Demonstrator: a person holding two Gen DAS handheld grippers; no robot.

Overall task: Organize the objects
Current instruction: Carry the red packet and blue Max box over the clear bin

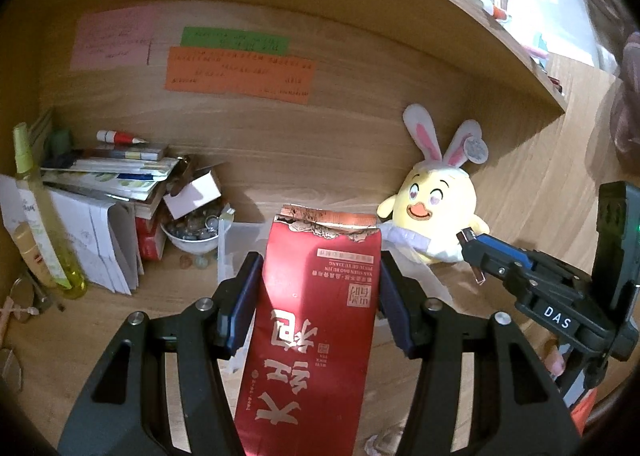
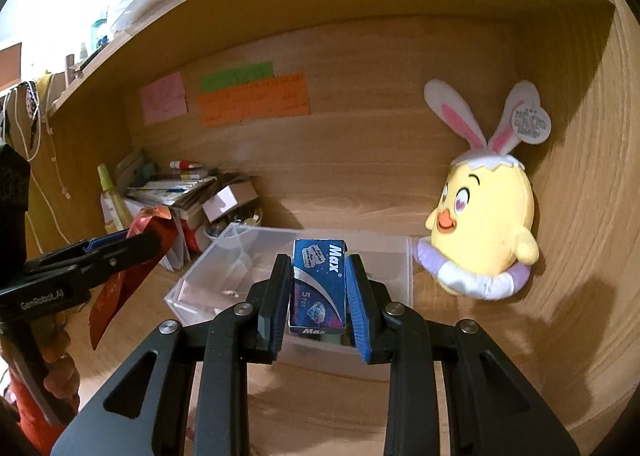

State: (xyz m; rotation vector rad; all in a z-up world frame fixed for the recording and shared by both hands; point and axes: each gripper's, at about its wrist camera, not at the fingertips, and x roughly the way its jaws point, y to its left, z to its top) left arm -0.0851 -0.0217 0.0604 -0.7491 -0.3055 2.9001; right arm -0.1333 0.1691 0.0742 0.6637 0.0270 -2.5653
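My left gripper (image 1: 318,276) is shut on a red foil tea packet (image 1: 316,316) with gold characters and a torn top edge, held above the wooden shelf floor. From the right wrist view the same packet (image 2: 120,280) hangs at the left in that gripper (image 2: 144,240). A small blue "Max" box (image 2: 319,286) is pinched between the pads of my right gripper (image 2: 319,274), raised over a clear plastic tray (image 2: 216,272). In the left wrist view the right gripper (image 1: 472,252) enters from the right, holding the box edge-on.
A yellow chick plush with bunny ears (image 2: 480,216) leans in the right corner. At the back left sit stacked books (image 1: 116,172), a white bowl of small items (image 1: 192,232) and a green spray bottle (image 1: 32,192). Coloured notes (image 1: 240,68) are stuck on the back wall.
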